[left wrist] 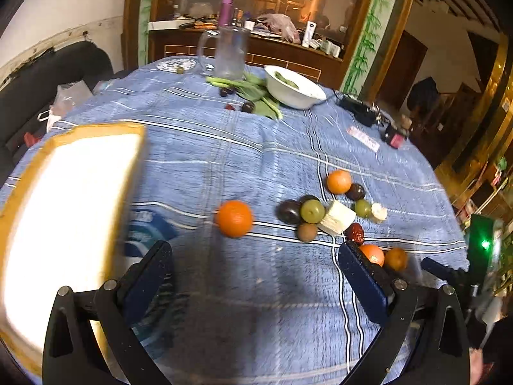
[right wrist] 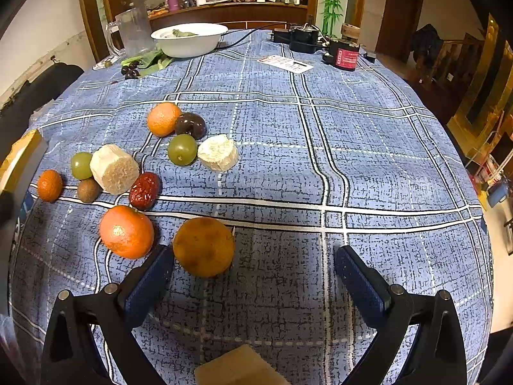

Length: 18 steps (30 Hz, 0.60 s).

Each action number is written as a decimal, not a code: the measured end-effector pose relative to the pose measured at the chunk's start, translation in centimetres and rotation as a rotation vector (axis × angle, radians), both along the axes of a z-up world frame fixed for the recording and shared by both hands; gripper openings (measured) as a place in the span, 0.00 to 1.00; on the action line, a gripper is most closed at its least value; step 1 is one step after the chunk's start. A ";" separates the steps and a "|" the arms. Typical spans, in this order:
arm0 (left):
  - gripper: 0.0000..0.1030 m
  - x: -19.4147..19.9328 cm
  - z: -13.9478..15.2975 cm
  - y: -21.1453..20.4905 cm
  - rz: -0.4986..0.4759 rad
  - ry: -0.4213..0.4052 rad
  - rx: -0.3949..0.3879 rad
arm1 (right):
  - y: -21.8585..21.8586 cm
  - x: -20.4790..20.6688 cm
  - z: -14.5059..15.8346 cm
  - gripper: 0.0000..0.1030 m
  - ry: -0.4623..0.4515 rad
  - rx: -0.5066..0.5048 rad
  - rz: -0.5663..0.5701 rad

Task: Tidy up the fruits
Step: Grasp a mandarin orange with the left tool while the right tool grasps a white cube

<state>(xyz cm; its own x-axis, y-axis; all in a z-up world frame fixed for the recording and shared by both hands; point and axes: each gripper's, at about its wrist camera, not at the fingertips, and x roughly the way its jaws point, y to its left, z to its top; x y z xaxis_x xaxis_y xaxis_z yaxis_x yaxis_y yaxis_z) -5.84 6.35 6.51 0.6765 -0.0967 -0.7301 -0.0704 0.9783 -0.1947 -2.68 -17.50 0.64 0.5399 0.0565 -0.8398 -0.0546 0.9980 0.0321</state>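
Observation:
Loose fruit lies on a blue checked tablecloth [right wrist: 368, 134]. My right gripper [right wrist: 253, 253] hangs open just above the cloth. A dull orange fruit [right wrist: 203, 246] sits between its fingers, close to the left one. A bright orange [right wrist: 126, 231] lies just outside that finger. Behind are a red date [right wrist: 145, 190], a kiwi [right wrist: 88, 189], green fruits [right wrist: 182, 149], white chunks [right wrist: 113, 169], a dark plum [right wrist: 190, 125] and smaller oranges [right wrist: 163, 118]. My left gripper [left wrist: 255, 247] is open and holds nothing, with an orange [left wrist: 235, 218] ahead of it and a white tray with a tan rim [left wrist: 96, 128] to its left.
At the far end stand a white bowl [right wrist: 189, 48] holding greens, a clear jug [right wrist: 134, 32], leafy greens [left wrist: 256, 93] and dark plums [left wrist: 248, 106]. Black devices [right wrist: 304, 40], a red-labelled can [right wrist: 344, 54] and a card [right wrist: 285, 63] lie far right. A tan block [right wrist: 237, 369] is under the right gripper.

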 end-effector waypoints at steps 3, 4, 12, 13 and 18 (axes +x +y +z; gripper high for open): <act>1.00 -2.3 2.7 1.7 0.020 -0.089 0.026 | -1.4 -1.4 1.7 0.96 -0.058 0.100 -0.031; 1.00 -3.3 3.8 2.3 0.028 -0.137 0.036 | -2.0 -2.2 2.6 0.96 -0.092 0.140 -0.044; 1.00 -5.5 6.4 3.5 0.008 -0.217 0.036 | -4.7 -7.1 6.0 0.92 -0.164 0.192 -0.082; 1.00 -5.4 6.0 3.1 -0.010 -0.204 0.030 | -4.7 -7.6 5.7 0.90 -0.149 0.202 -0.075; 0.92 -4.9 4.2 1.5 -0.104 -0.135 -0.009 | -3.5 -8.8 3.6 0.70 -0.070 0.223 -0.018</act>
